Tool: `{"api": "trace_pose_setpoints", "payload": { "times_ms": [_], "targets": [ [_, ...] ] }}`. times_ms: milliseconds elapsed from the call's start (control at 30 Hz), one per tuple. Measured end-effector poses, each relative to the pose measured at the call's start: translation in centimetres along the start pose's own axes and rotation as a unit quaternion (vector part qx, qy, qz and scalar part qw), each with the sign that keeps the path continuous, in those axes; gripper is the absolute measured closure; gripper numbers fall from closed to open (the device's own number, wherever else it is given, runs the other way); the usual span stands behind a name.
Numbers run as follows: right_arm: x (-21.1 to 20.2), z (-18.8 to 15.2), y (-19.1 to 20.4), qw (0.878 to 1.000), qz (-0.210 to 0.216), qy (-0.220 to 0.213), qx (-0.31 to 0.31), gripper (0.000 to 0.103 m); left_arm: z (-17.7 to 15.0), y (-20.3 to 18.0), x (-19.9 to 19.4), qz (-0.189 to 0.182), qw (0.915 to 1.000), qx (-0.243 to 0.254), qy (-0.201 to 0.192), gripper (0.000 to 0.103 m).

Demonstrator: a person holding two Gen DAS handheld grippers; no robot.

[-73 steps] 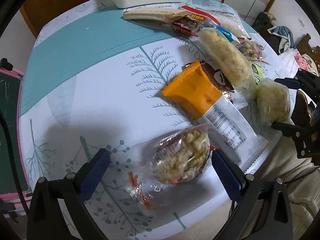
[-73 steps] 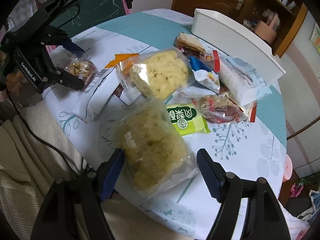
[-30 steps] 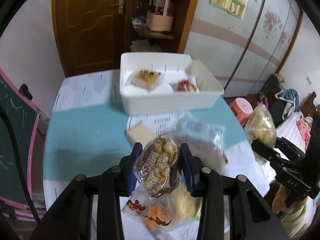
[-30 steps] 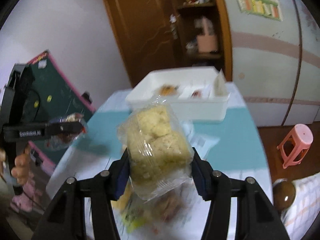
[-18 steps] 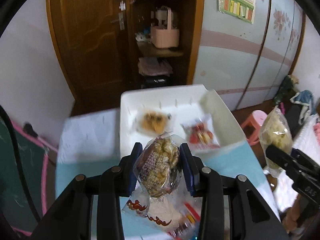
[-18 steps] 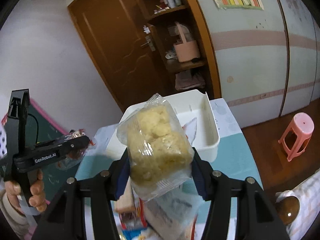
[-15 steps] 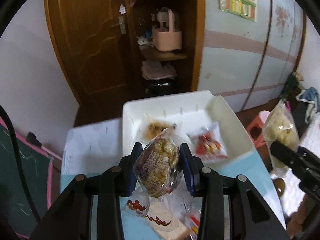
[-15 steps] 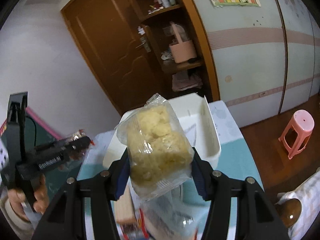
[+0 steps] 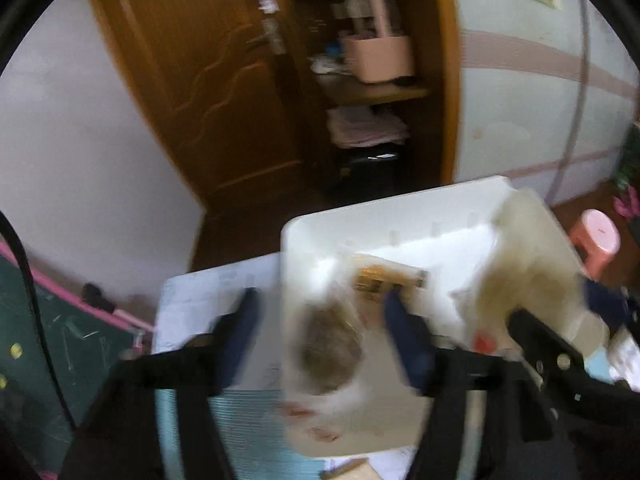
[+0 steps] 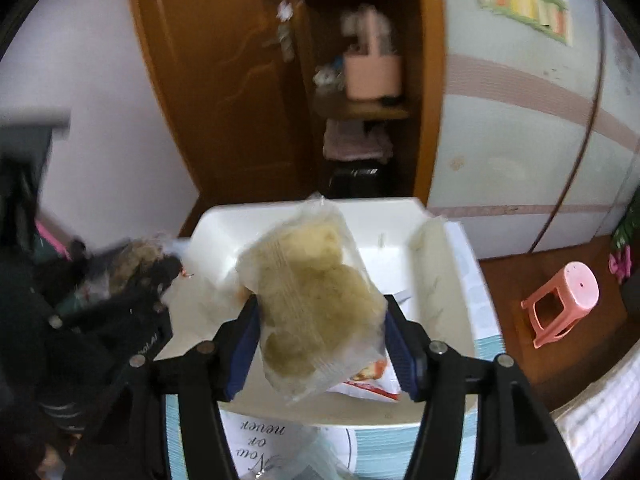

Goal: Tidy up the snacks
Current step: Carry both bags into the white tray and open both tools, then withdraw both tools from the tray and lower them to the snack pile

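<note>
My left gripper hangs over the near left part of the white bin, and its jaws are opening. The clear bag of brown nut snack lies blurred between the blue pads, which stand apart from it on both sides. My right gripper is shut on a clear bag of pale yellow puffed snack and holds it over the white bin. That yellow bag also shows at the right of the left wrist view. In the right wrist view the nut bag shows at the left.
In the bin lie an orange-brown packet and a red packet. A printed sheet lies on the teal table before the bin. Behind stand a wooden door, a shelf with a pink basket, and a pink stool.
Both grippers have moved forward from above the table to over the bin. The left jaws have spread wide and let go of the nut bag. The right gripper still holds the yellow bag.
</note>
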State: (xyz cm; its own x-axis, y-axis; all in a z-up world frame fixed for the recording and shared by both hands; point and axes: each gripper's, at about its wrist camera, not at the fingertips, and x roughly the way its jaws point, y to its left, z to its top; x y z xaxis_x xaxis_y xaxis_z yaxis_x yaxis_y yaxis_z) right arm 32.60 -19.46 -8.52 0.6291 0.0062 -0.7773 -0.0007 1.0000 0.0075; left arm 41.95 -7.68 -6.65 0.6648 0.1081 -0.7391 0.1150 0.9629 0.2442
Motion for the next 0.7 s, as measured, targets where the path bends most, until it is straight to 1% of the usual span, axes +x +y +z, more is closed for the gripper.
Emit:
{"api": "trace_pose_setpoints", "payload": {
  "times_ms": [33,67,100,133,200,300,333,433,600,700],
  "targets": [
    [0.3,-0.2,0.0,1.0,0.005,-0.001,0.005,0.045,-0.2,0.4,0.3,0.01,0.9999,-0.004,0.004,0.009],
    [0.3,-0.4,-0.1,1.0,0.015,-0.005,0.005,0.044,-0.4,1.1,0.7,0.008,0.9998,-0.014,0.013,0.005],
    [0.1,-0.7,-0.2,1.0,0.025,-0.007,0.002,0.034,-0.5,1.6,0.9,0.0,0.9995,-0.023,0.022,0.005],
    [0.0,-0.9,-0.2,1.0,0.03,-0.009,-0.001,0.016,-0.8,2.2,1.2,-0.011,0.9987,-0.035,0.035,0.005],
    [-0.4,-1.2,-0.2,0.999,0.033,-0.017,-0.004,0.002,-1.3,3.2,1.5,-0.03,0.9966,-0.056,0.053,0.005],
    [-1.2,-1.8,-0.1,0.999,0.034,-0.018,-0.004,0.001,-2.1,4.0,0.6,-0.031,0.9958,-0.068,0.053,0.005],
    [-0.9,-1.3,0.0,0.999,0.036,-0.016,0.0,0.001,-2.4,4.0,0.2,-0.033,0.9958,-0.068,0.052,0.005],
    [-1.4,-1.7,0.0,0.998,0.055,-0.004,0.016,0.001,-3.0,4.1,-1.6,-0.045,0.9957,-0.067,0.045,0.005],
    [-3.6,-3.2,0.5,0.998,0.064,-0.004,0.022,0.001,-4.4,4.4,-5.6,-0.061,0.9961,-0.055,0.032,0.005],
    [-5.8,-4.5,0.8,0.997,0.067,-0.009,0.026,0.001,-5.6,4.8,-8.4,-0.083,0.9948,-0.055,0.025,0.005]
  ]
}}
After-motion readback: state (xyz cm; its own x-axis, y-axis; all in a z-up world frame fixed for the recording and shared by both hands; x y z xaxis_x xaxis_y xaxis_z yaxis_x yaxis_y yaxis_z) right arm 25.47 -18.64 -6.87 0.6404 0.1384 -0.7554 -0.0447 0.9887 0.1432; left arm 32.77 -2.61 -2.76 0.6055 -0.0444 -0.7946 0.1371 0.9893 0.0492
